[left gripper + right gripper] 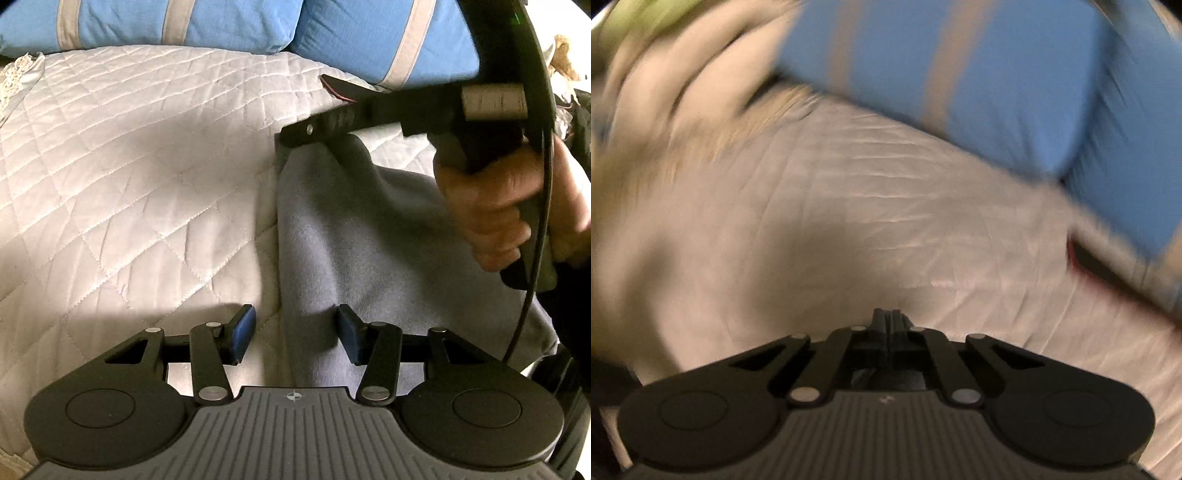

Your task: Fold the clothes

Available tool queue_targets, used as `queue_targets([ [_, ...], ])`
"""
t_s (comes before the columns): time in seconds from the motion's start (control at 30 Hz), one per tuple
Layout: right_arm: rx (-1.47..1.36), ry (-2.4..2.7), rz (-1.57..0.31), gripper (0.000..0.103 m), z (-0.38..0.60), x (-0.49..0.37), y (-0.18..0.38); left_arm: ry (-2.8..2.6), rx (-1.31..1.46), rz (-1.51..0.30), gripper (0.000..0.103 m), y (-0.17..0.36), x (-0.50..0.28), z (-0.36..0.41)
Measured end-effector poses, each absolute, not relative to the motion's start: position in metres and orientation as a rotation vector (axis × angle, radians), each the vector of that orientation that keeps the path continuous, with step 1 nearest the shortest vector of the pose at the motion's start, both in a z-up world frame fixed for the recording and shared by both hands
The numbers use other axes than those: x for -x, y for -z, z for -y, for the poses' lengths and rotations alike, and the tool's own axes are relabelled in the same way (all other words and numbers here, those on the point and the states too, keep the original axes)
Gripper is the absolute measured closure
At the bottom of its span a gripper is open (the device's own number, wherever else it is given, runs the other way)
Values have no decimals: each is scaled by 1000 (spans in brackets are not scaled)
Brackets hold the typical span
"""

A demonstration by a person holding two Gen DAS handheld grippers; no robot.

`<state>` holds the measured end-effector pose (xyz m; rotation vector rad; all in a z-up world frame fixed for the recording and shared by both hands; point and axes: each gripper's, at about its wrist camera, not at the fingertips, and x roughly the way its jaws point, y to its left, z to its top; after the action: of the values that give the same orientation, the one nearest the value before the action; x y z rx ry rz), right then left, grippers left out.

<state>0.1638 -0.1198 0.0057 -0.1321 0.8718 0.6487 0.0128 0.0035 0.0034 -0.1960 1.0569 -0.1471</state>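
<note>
A grey garment (369, 240) lies on the white quilted bed (129, 166), its left edge running down the middle of the left wrist view. My left gripper (295, 332) stands open just above that edge, with one blue pad (242, 330) over the quilt and the other over the cloth. My right gripper (286, 138), held by a hand (498, 206), is shut on the garment's far corner, and the cloth hangs from it in a raised peak. In the blurred right wrist view the right gripper (890, 317) shows its fingers pressed together over the quilt (886, 221). No cloth shows there.
Blue pillows with pale stripes (221, 22) (960, 74) line the head of the bed. A flat dark object with a red edge (340, 86) (1108, 266) lies by the pillows. A black cable (532, 277) hangs from the right gripper. Bare quilt spreads to the left.
</note>
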Motion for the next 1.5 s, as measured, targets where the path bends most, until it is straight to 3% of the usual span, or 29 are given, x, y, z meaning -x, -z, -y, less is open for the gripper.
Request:
queue_targets([
  [0.17, -206, -602, -948, 102, 150, -186, 0, 146, 189, -1061, 55, -2, -11, -2],
  [0.37, -277, -577, -915, 102, 155, -197, -7, 147, 202, -1064, 55, 0, -10, -3],
  [0.43, -238, -617, -889, 93, 152, -193, -13, 145, 199, -1065, 55, 0, -10, -4],
  [0.47, -209, -644, -878, 82, 149, -190, -17, 144, 200, -1066, 55, 0, -10, -3],
  [0.5, -181, -671, -867, 62, 146, -187, -20, 143, 200, -1067, 55, -1, -9, -2],
  [0.53, -132, -696, -851, 55, 141, -183, -23, 143, 200, -1067, 55, 0, -10, -3],
  [0.73, 324, -778, -763, 47, 89, -148, -20, 143, 199, -1067, 55, 0, -19, -1],
  [0.87, 542, -719, -741, 52, 66, -139, 1, 144, 195, -1067, 55, 0, -19, 0],
  [0.9, 558, -696, -752, 86, 64, -142, 6, 144, 194, -1068, 55, 0, -19, 0],
  [0.93, 546, -679, -767, 90, 65, -146, 9, 144, 194, -1068, 55, 0, -19, 0],
  [1.3, -371, -655, -984, 95, 154, -201, 10, 147, 172, -1075, 55, -2, -20, 4],
  [1.5, -605, -557, -1069, 95, 162, -216, 33, 146, 175, -1076, 55, -1, -19, 3],
])
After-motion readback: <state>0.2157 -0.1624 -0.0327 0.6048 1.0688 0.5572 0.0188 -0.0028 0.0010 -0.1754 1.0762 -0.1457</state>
